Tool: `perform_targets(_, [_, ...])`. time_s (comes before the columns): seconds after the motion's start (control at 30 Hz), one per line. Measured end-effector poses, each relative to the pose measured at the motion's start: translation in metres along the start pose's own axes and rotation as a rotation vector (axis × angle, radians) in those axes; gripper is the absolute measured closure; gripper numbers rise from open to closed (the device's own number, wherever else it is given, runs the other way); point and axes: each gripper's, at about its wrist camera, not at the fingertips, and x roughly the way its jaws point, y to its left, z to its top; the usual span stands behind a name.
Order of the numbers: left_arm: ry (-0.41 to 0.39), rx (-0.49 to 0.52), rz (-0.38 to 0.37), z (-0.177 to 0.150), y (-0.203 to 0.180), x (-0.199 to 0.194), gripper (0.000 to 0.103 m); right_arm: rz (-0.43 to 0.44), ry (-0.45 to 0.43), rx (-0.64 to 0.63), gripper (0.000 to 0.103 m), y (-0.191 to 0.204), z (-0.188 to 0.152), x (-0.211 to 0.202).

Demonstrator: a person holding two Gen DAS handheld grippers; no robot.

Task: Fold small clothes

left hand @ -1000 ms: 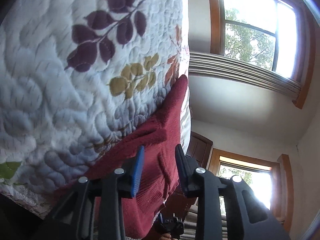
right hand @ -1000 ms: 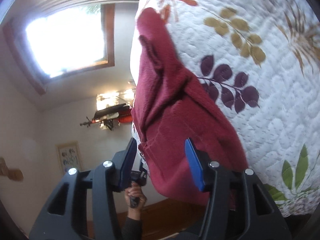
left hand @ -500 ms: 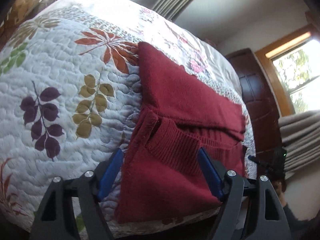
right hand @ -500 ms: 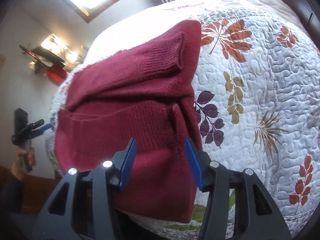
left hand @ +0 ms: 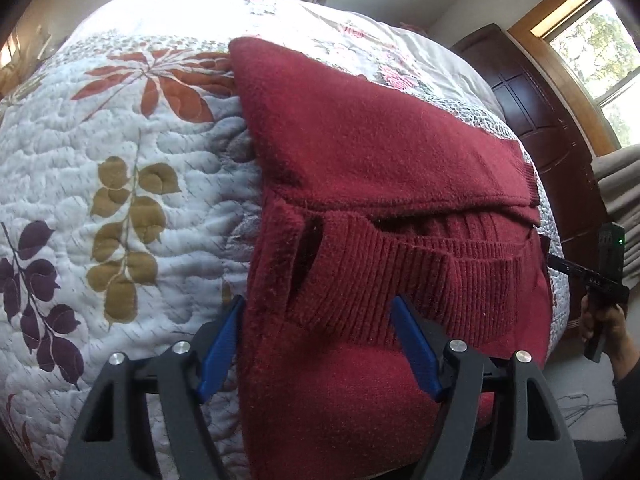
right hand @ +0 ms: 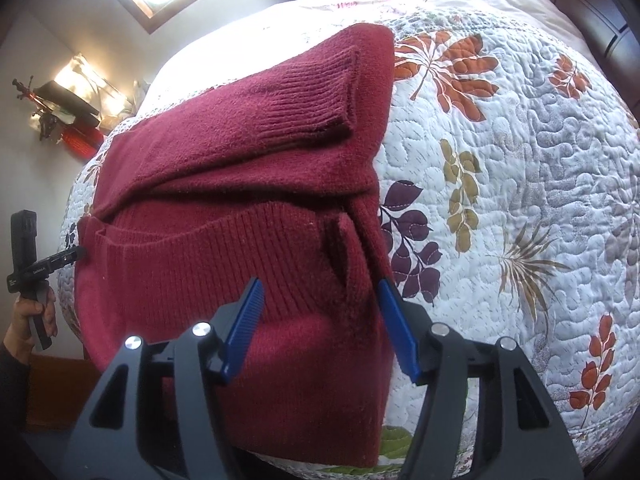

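Directly below each tool (left hand: 316, 340) (right hand: 320, 322): sweater (left hand: 380, 160) (folded).

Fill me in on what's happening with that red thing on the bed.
A person holding a gripper in each hand is folding a dark red knit sweater on a leaf-patterned quilt. The sweater lies partly folded, a ribbed cuff laid across the top. The left gripper and right gripper are both open at its near edge, gripping nothing.

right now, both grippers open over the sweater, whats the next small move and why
Probably close each gripper on its near corner of the sweater. The left gripper and right gripper both straddle the near hem, open, and the sweater lies partly folded on the quilt.
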Motion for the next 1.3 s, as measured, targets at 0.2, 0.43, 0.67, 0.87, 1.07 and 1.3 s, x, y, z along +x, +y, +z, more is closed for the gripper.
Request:
perform_targets(0.2, [-0.036, -0.035, 0.009, -0.005, 0.004, -0.011, 0.073, 0.019, 0.026, -0.018, 0.062, -0.001, 0.000, 0.003])
perform_targets(0.43, [-0.011, -0.047, -0.020, 0.002, 0.008, -0.004, 0.068, 0.016, 0.030, -0.034, 0.062, -0.003, 0.006, 0.011])
perform_targets(0.67, [-0.023, 0.000, 0.023, 0.003, -0.002, -0.011, 0.079, 0.028, 0.039, -0.057, 0.096, 0.004, 0.004, 0.009])
perform_targets(0.87, [0.000, 0.017, 0.036, 0.006, -0.005, 0.001, 0.069, 0.013, 0.051, -0.054, 0.081, 0.010, 0.009, 0.021])
perform_targets(1.07, [-0.044, -0.029, 0.029, 0.000, -0.008, -0.012, 0.088, 0.007, 0.024, -0.055, 0.097, 0.012, 0.007, 0.011])
perform_targets(1.3, [-0.165, -0.071, 0.036, -0.019, -0.010, -0.057, 0.094, 0.035, -0.082, -0.004, 0.098, 0.014, -0.008, -0.033])
